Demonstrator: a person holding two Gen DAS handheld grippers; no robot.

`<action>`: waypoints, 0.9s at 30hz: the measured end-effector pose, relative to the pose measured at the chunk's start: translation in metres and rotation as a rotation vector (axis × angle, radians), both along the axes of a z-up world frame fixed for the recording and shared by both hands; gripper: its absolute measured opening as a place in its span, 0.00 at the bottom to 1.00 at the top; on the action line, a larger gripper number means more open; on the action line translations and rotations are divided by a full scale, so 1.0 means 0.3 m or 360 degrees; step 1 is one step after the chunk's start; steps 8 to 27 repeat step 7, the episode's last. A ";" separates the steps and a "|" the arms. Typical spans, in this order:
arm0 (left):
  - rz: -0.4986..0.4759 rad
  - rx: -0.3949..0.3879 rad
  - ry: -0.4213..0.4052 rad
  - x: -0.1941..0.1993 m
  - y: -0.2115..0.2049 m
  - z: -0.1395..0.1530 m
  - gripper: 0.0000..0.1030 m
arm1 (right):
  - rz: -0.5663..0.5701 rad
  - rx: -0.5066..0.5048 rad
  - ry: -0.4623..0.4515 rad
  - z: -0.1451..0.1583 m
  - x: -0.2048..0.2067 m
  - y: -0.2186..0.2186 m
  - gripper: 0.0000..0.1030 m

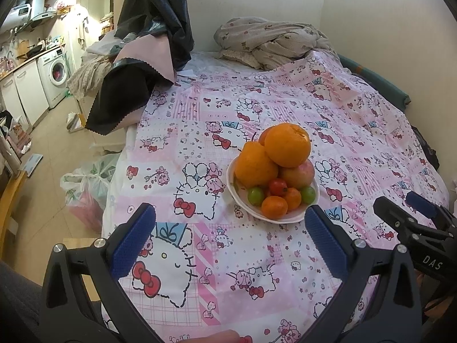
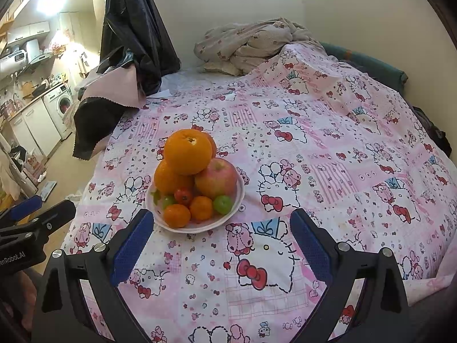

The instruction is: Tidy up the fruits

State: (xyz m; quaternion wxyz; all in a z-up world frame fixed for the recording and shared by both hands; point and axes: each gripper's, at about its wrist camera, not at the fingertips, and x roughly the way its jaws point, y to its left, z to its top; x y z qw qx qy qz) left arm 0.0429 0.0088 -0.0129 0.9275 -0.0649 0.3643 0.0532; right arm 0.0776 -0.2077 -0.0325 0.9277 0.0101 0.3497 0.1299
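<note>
Left wrist view: the left gripper [image 1: 230, 220] hovers low over the bed sheet [image 1: 285, 108], its blue-padded fingers [image 1: 134, 240] spread wide with nothing between them. They point toward the white bowl [image 1: 237, 197], which sits on the sheet just ahead, nearer the right-hand finger. The bowl is heaped: a large orange [image 1: 288, 145] crowns the pile, a second orange [image 1: 255, 165] leans below it to the left, and an apple [image 1: 298, 175] shows to the right. Small fruit lie along the near rim: a tangerine [image 1: 274, 207], a green fruit [image 1: 255, 196] and a small red one [image 1: 278, 186]. The right gripper [image 1: 405, 205] enters at the right edge; only its finger ends and part of the body show. A fingertip-like patch at the bottom edge is cut off. Fruit behind the top orange is mostly hidden.

Right wrist view: the right gripper [image 2: 221, 220] likewise hovers above the sheet with its jaws wide apart and empty. The bowl [image 2: 241, 197] lies just ahead of its left-hand finger, the top orange [image 2: 188, 152] uppermost, the apple [image 2: 216, 182] at its right. The left gripper [image 2: 42, 208] pokes in from the left edge, mostly cropped. The crumpled blanket [image 2: 251, 45] lies at the far end of the bed, and the dark cloth [image 2: 134, 23] hangs beside it.
</note>
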 end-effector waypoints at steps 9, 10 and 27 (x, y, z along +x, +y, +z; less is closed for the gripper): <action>-0.0012 -0.0013 0.0007 -0.002 -0.007 -0.001 1.00 | -0.0008 0.0036 0.0005 0.012 -0.004 -0.007 0.96; -0.0012 -0.0013 0.0007 -0.002 -0.007 -0.001 1.00 | -0.0008 0.0036 0.0005 0.012 -0.004 -0.007 0.96; -0.0012 -0.0013 0.0007 -0.002 -0.007 -0.001 1.00 | -0.0008 0.0036 0.0005 0.012 -0.004 -0.007 0.96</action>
